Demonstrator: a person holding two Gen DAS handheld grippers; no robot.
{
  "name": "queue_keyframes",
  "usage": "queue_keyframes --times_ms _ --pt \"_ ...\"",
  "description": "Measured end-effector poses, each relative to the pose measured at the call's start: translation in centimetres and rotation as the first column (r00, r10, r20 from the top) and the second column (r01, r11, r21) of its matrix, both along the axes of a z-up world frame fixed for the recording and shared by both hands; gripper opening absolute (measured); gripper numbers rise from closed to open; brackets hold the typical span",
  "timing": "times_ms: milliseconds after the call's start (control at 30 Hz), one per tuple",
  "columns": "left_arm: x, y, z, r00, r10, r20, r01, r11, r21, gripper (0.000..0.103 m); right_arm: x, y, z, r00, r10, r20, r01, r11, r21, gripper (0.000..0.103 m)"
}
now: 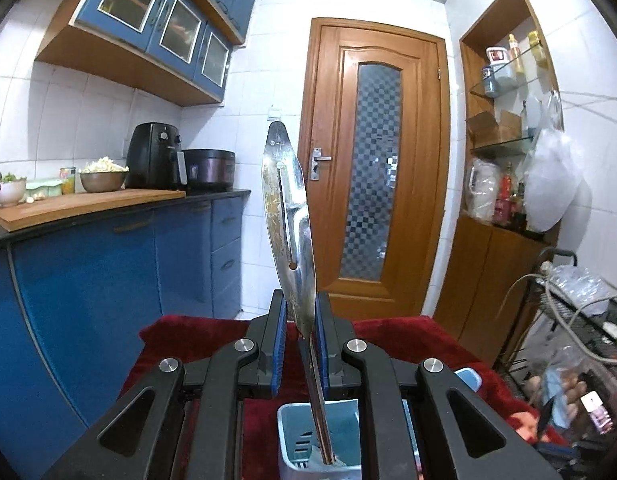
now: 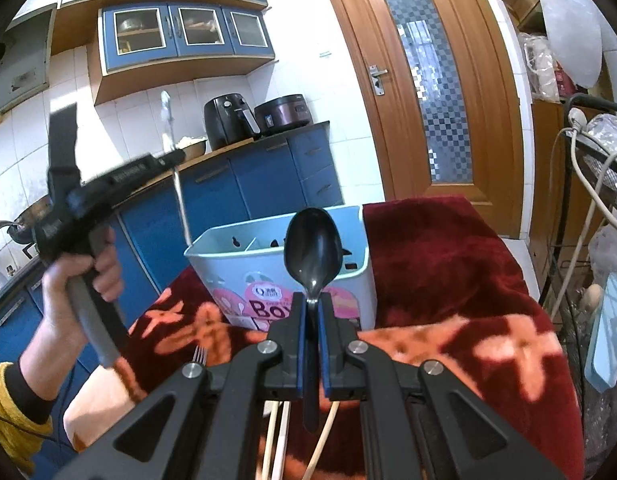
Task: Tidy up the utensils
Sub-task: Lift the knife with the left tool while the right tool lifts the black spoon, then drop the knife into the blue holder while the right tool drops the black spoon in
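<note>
Two stiff, light, slippery utensils gripped mid-handle: left claw (image 1: 301,320) clamped on steel spatula (image 1: 286,216) above blue bin (image 1: 286,420), right claw (image 2: 313,312) pinching black spoon (image 2: 313,250), bin at 12 o'clock.

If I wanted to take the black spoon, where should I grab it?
Probably by its thin handle, just under the bowl, pinching from both sides. The black spoon stands upright with its round bowl on top; that bowl is wide and curved, so fingers would likely slip. The right gripper is already shut on that narrow neck, in front of the blue utensil box.
</note>
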State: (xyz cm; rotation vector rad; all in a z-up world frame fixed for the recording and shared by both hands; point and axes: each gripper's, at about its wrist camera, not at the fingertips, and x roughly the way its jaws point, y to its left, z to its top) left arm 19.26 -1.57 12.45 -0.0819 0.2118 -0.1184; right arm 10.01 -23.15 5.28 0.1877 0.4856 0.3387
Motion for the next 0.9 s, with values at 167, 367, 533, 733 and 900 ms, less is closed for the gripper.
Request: queue_keyframes --times_ms 167,367,533,733,900 --pt "1.1 -0.8 -2.0 0.999 0.035 0.033 -0.036 0.998 0.045 0.013 1.5 -0.1 0.7 0.999 -0.001 0.032 0.001 1.0 0.002 0.007" --pt "1.6 -1.0 -4.2 0.999 0.034 0.017 -0.035 0.998 0.048 0.013 4.7 0.1 2.1 0.996 -0.008 0.088 0.005 0.999 0.033 0.007" --pt "1.6 -1.2 -5.3 1.0 0.027 0.011 -0.028 0.998 0.056 0.013 7.9 0.6 2.4 0.99 -0.005 0.139 -0.006 0.997 0.079 0.007" --pt "1.4 -1.2 -6.1 1.0 0.019 0.016 -0.02 0.998 0.059 0.013 10.7 1.9 1.3 0.983 -0.01 0.183 -0.005 0.996 0.084 0.007" --pt "1.3 -1.5 -6.6 1.0 0.012 0.028 -0.014 0.997 0.081 0.013 10.7 2.7 0.2 0.979 0.008 0.203 -0.013 1.0 0.023 0.007"
